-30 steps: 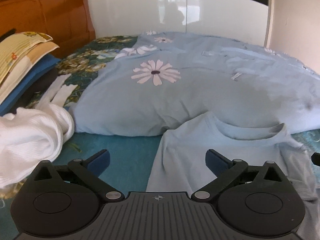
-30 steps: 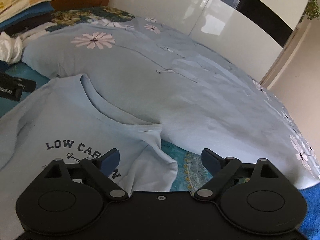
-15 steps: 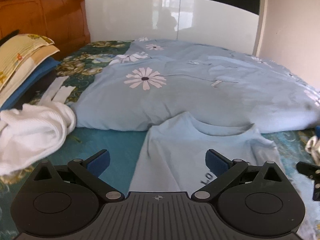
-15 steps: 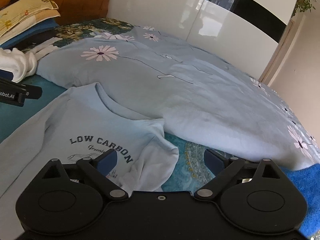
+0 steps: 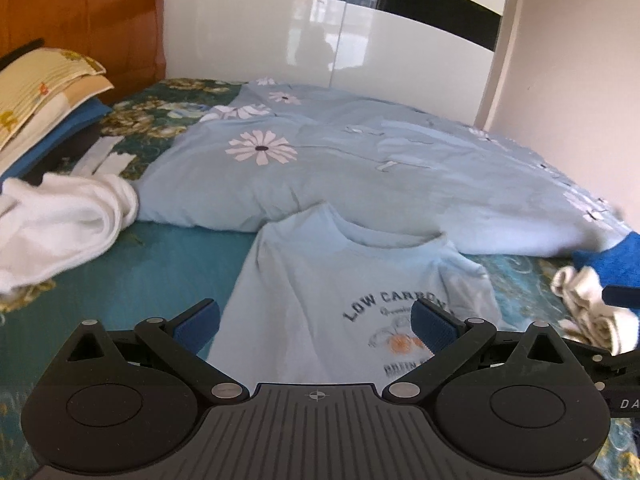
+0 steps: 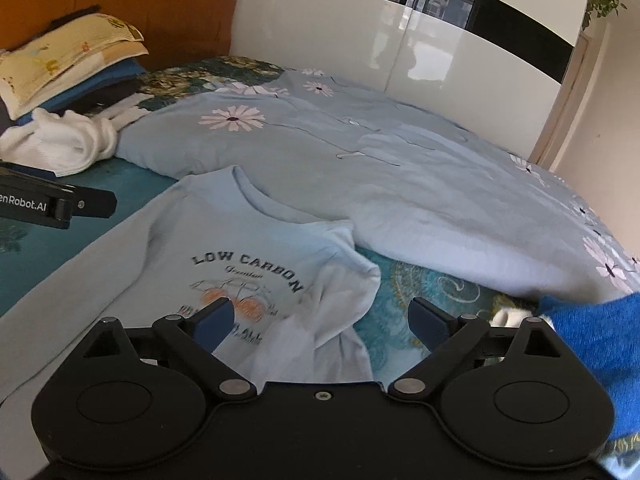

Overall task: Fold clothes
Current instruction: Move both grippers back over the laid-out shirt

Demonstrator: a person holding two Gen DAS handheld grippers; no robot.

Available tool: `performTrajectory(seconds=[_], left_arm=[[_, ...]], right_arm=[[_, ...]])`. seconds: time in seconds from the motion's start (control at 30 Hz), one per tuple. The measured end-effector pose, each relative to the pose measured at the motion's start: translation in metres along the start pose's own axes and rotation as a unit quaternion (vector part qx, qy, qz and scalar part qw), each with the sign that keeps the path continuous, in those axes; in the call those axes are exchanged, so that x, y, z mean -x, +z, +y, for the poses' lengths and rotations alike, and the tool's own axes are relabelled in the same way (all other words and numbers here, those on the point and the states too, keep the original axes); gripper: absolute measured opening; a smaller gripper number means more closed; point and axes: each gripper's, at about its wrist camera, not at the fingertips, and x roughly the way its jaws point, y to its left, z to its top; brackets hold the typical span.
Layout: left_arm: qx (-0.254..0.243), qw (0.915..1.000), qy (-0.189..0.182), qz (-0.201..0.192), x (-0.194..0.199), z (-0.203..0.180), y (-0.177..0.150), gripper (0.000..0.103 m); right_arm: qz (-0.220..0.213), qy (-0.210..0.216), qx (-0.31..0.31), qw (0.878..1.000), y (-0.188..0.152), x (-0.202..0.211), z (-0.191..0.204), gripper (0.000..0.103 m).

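Both grippers hang over the near end of the bed with their jaws spread wide and nothing between the blue pads: the left gripper (image 5: 316,318) sits above the shirt's left half, the right gripper (image 6: 322,318) above its right sleeve. Over the last second both cameras have drawn back and risen, so that much more of the light-blue T-shirt (image 5: 320,280) now shows: a second ago the left view caught only the collar and plain chest, while now the "LOW CARBON" print and the orange drawing under it are in sight. The shirt itself has kept its place, lying face up and spread flat on the teal sheet (image 5: 168,264), its collar touching the edge of the pale-blue daisy quilt (image 5: 360,168) behind it. I judge that this pull-back gives the person an overview for choosing where to pinch, since no fold shows in the part visible. The shirt's hem and lower body are cut off behind the gripper bodies, so whether the bottom is folded cannot be told. Its right sleeve (image 6: 344,280) is rumpled and partly doubled under. A white garment (image 5: 60,216) lies bunched to the left, a cream cloth (image 5: 588,300) and something blue (image 6: 592,344) to the right, both blurred and partly cropped. Farther off, stacked bedding (image 6: 68,56) rests by the headboard.
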Motion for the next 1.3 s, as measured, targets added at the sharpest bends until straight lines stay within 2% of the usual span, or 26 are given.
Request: performTrajectory(seconds=[0.23, 0.53, 0.93, 1.3], left_arm=[[0.006, 0.9999, -0.008, -0.011, 0.03, -0.002, -0.027, 0.103], [0.004, 0.9995, -0.024, -0.021, 0.059, -0.017, -0.08, 0.103], [-0.028, 0.9985, -0.045, 0.017, 0.058, -0.057, -0.14, 0.103], [-0.049, 0.9982, -0.026, 0.022, 0.061, -0.063, -0.157, 0.103]], right_arm=[[-0.012, 0.013, -0.022, 1.0, -0.027, 0.031, -0.006, 0.093], [-0.019, 0.032, -0.031, 0.999, -0.077, 0.061, -0.005, 0.093], [0.005, 0.077, -0.026, 0.997, -0.137, 0.075, 0.012, 0.093], [0.016, 0.098, -0.051, 0.994, -0.167, 0.079, 0.02, 0.09]])
